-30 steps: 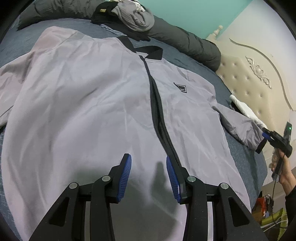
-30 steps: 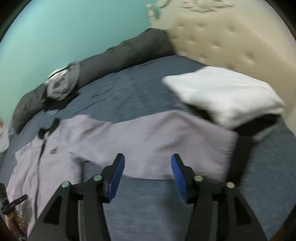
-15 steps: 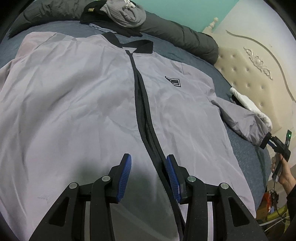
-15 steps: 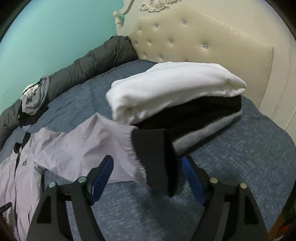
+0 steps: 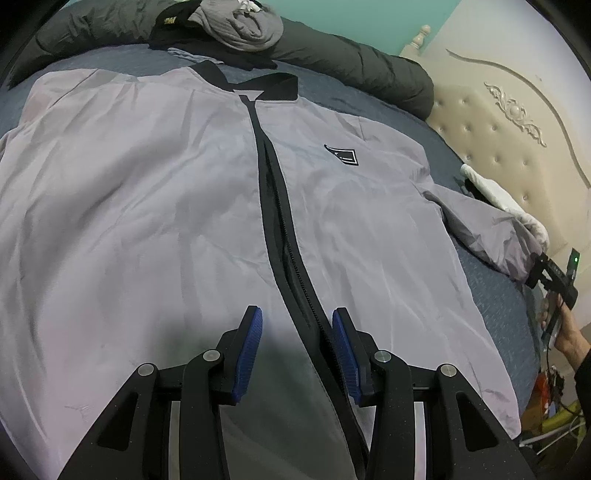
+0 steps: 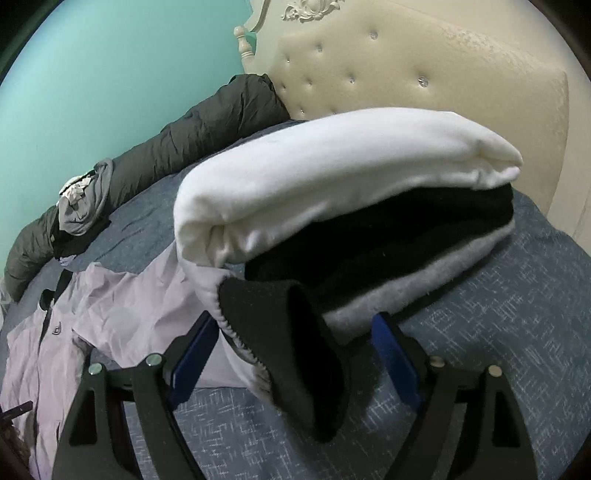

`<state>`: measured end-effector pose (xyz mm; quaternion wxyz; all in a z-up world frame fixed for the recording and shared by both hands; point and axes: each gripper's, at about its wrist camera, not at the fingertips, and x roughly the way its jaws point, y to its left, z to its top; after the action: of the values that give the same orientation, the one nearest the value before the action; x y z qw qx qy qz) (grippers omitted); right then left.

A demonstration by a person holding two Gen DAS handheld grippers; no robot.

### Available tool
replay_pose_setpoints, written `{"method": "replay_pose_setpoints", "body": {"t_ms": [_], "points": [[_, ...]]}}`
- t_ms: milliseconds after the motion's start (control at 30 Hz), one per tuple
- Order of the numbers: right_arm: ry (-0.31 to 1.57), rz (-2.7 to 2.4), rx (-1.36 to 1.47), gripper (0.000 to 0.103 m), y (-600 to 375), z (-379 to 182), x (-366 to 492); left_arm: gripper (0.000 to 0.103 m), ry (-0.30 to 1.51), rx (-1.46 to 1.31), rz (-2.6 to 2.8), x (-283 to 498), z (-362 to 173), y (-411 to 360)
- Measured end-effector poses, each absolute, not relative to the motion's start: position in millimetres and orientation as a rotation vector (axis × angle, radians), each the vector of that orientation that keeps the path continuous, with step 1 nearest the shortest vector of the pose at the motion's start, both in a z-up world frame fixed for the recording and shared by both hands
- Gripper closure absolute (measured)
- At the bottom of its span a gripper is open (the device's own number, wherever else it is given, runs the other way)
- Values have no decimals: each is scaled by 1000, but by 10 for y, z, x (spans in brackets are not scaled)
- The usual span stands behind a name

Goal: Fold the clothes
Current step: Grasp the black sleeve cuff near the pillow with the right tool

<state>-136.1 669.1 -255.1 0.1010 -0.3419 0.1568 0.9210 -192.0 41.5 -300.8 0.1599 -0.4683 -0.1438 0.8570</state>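
A pale lilac jacket point(image 5: 155, 206) lies front-up and spread flat on a bed point(image 5: 495, 295) covered in blue-grey fabric, its black collar point(image 5: 273, 83) at the far end and a black zip point(image 5: 280, 229) running down the middle towards the near edge. On the chest to the right of the zip sits a small black patch point(image 5: 341, 154) with a white outline; whatever is printed on it is too small to read.

The left gripper point(image 5: 295, 350) hangs above the near part of the jacket, blue pads apart, nothing between them; the zip runs beneath the gap.

The right gripper point(image 6: 291, 362) is at the far right end of the jacket's sleeve point(image 6: 147, 306). Its jaws are opening, and the black cuff point(image 6: 284, 343) stands between the pads without being pressed.

Just behind the cuff is a stack of folded clothes point(image 6: 332, 184): white on top, black beneath, grey at the bottom. A dark padded coat point(image 5: 351, 66) lies along the far edge, with a grey bundle point(image 5: 240, 22) on it bearing a yellow tag, unreadable.
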Motion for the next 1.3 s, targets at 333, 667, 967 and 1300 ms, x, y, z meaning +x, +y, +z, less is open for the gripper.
{"method": "replay_pose_setpoints", "body": {"t_ms": [333,667,967,1300], "points": [[366,2792,-1060,88,6561,-2427,-1306,60,-413,-1340,2444,-1920,-3022,422],[225,2924,-973,93,6202,-1669,-1284,60,-405,-1344,2437,-1918,-3036,451],[229,2790,-971,94,6591,-1104,-1823,60,-390,-1349,2431,-1915,-3054,455],[262,2604,-1173,93,6921,-1401,-2234,60,-380,-1363,2420,-1930,-3085,435]]}}
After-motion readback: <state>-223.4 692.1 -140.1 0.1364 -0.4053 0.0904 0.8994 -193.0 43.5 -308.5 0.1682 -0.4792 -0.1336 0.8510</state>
